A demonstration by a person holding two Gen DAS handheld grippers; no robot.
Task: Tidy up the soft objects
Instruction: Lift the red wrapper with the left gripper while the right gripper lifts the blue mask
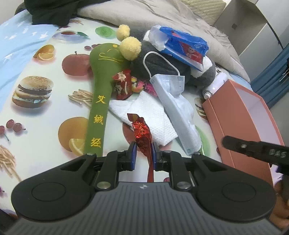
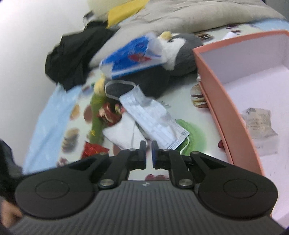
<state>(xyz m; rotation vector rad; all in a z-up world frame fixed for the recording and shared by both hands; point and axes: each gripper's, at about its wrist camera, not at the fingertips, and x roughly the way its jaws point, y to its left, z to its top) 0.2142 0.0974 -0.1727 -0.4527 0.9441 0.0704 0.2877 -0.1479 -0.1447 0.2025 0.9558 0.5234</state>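
Observation:
My left gripper (image 1: 144,146) is shut on a crumpled red foil wrapper (image 1: 141,133), which sticks up between its blue pads above the bed. Just beyond it lie a white waffle cloth (image 1: 151,115), a pale blue face mask (image 1: 173,101) and a green plush stick (image 1: 98,101) with yellow pom-poms. A second red wrapper (image 1: 122,85) rests beside the stick. My right gripper (image 2: 148,145) hovers over the mask (image 2: 153,115) and the cloth (image 2: 122,133), its jaws a narrow gap apart with nothing between them. The pink box (image 2: 213,94) stands open at the right, with a crumpled clear wrapper (image 2: 260,123) inside.
A grey plush penguin (image 1: 159,65) lies behind the pile with a blue tissue packet (image 1: 184,47) on it. A small white bottle (image 1: 215,85) sits by the box's far corner. A black garment (image 1: 50,10) and a grey blanket (image 1: 162,14) fill the back of the fruit-print sheet (image 1: 45,63).

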